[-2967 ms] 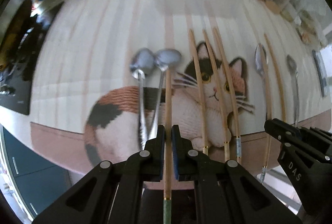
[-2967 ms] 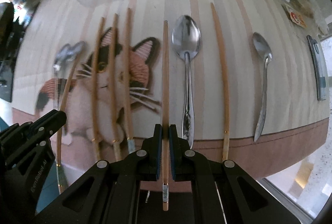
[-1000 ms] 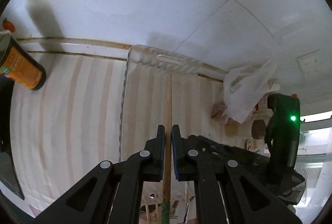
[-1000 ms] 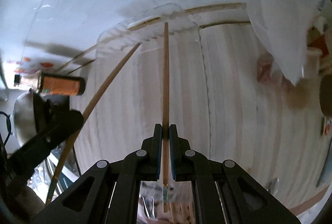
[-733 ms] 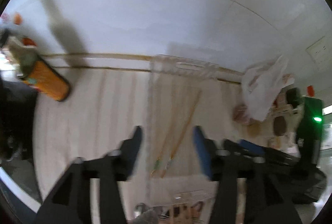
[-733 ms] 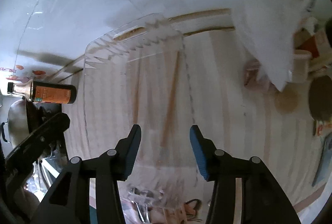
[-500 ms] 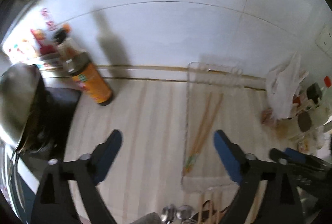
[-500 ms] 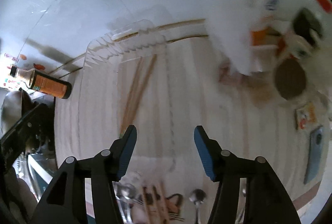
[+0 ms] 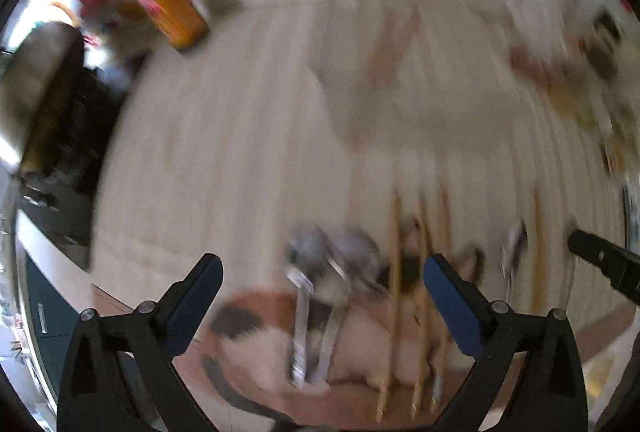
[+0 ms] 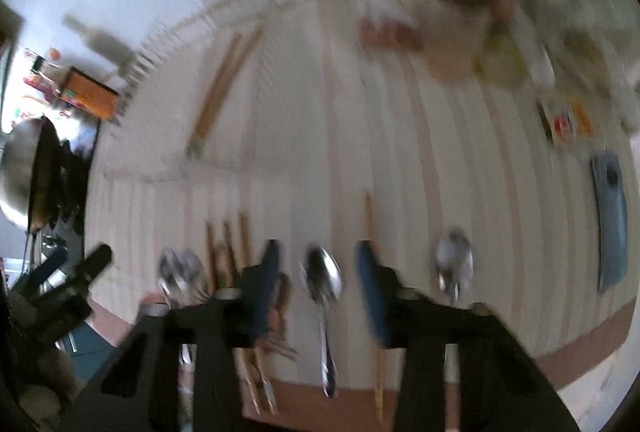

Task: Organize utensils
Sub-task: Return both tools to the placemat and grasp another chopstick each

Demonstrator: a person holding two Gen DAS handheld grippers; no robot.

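Both grippers have swung back from the clear tray at the wall to the cat-print mat, each having let go of its chopstick; the two chopsticks in the tray now lie side by side in it, slightly splayed.

Left gripper: jaws spread wide, nothing between the pads. It hangs over the pair of spoons lying close together on the mat. Three chopsticks lie just to their right, roughly parallel. Heavy motion blur here.

Right gripper: jaws closing, not pressing on anything. A single spoon lies on the mat in the gap between the blue pads; whether the pads touch it cannot be told through the blur. One chopstick lies just right of that spoon, another spoon further right.

An orange-labelled bottle stands at the far left of the counter, well apart from the tray. A grey-blue phone-like object lies at the mat's right edge.
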